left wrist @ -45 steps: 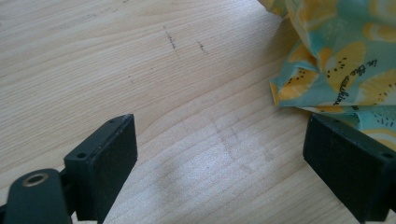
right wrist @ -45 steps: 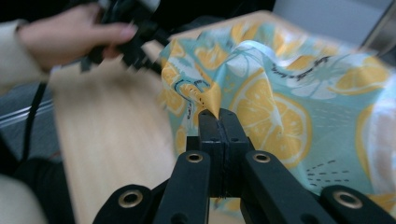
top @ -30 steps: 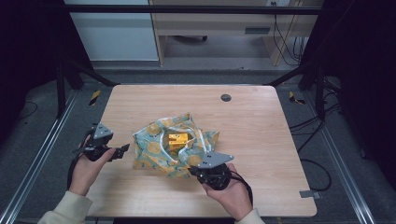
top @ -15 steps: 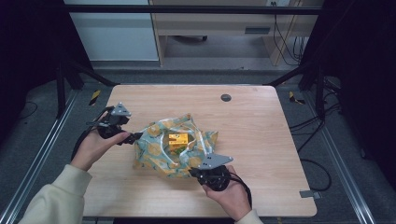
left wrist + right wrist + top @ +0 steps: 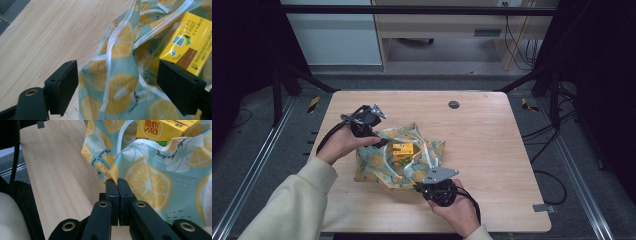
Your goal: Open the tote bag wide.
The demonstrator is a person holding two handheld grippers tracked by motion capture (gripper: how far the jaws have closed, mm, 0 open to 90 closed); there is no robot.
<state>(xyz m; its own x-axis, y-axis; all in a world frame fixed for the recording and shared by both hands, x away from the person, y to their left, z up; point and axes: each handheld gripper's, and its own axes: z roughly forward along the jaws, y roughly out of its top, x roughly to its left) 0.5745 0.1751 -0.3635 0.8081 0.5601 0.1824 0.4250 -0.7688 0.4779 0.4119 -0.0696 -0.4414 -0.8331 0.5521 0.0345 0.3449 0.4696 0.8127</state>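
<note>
1. Nearest the person, the right gripper [image 5: 419,187] has its jaws pressed together on a corner of the lemon-print cloth [image 5: 382,160], probably to pin that edge while the other side is worked.
2. Just beyond, a yellow drink carton [image 5: 402,150] sits in the middle of the cloth on the wooden table [image 5: 492,150], likely to be wrapped or unwrapped.
3. Farther off, the left gripper [image 5: 117,90] is spread wide, straddling a raised fold of cloth with white edging, holding nothing yet; the carton lies just beside its right jaw.
</note>
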